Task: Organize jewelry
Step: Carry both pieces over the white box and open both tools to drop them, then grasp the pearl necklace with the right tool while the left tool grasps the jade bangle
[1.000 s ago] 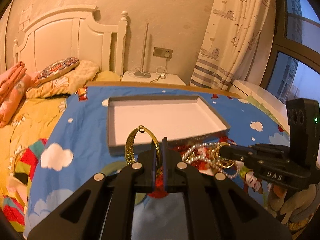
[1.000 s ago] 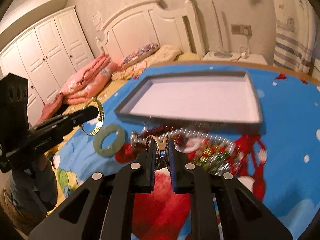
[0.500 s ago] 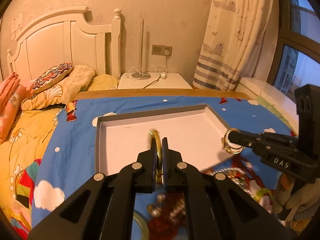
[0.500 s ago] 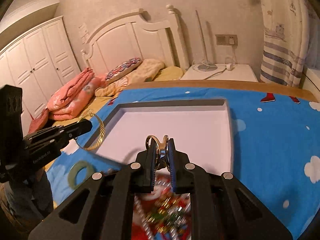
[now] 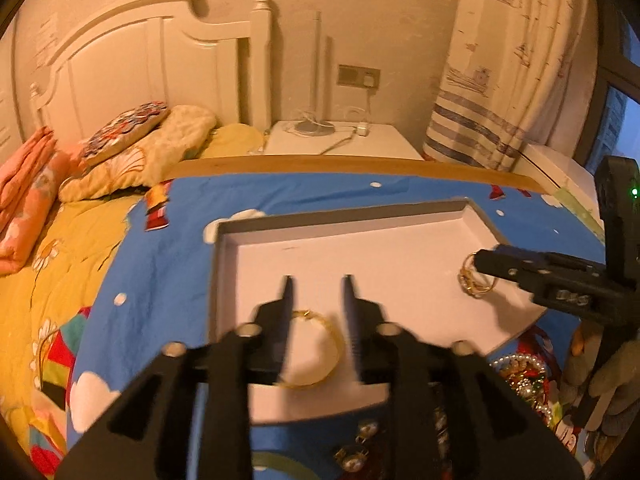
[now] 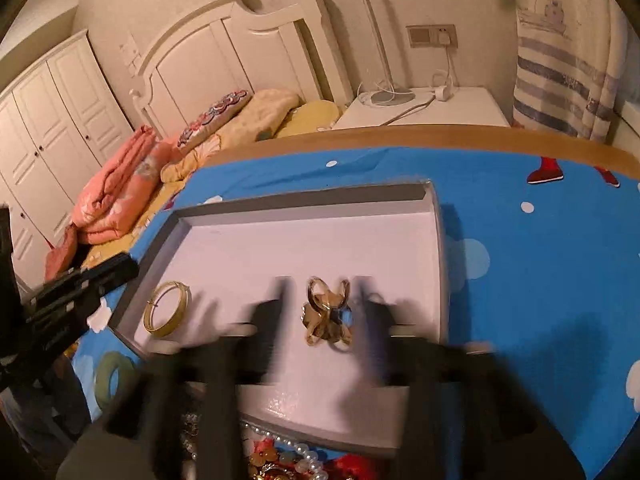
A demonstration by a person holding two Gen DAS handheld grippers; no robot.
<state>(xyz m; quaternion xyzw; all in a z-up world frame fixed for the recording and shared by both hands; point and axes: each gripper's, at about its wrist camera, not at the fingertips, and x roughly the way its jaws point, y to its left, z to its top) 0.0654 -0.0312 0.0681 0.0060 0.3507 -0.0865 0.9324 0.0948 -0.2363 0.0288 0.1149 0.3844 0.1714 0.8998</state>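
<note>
**Jewelry lay loose in the tray as both tongs spread**

Jewelry was split between two places: a gold bangle [image 5: 316, 350] and a cluster of gold rings [image 6: 328, 316] lay on the white floor of the gray-walled tray [image 5: 340, 216], while a heap of pearls and beads [image 6: 288, 460] sat on the blue cloud-print cloth [image 6: 520, 248] just in front of the tray's near wall. A green ring [image 6: 114, 376] lay on the cloth beside the tray's near left corner.

The left gripper [image 5: 316, 284] pointed down and forward over the tray's near left part. Its jaws had just been opening; they stood apart with the bangle lying flat between and below them, free of the pads. The right gripper [image 6: 322, 284] pointed down over the tray's near right part, blurred by motion. Its jaws had just been opening too and stood wide, with the rings on the tray floor between them, untouched. In the left view a gloved hand [image 5: 608, 380] showed behind the right tool.

The bangle lay close to the tray's left and near walls. The rings lay nearer the right wall. The tray's middle and far half stayed bare white floor. Beyond the tray, blue cloth ran to a wooden edge [image 6: 400, 136], with a nightstand [image 6: 424, 110] behind it.
</note>
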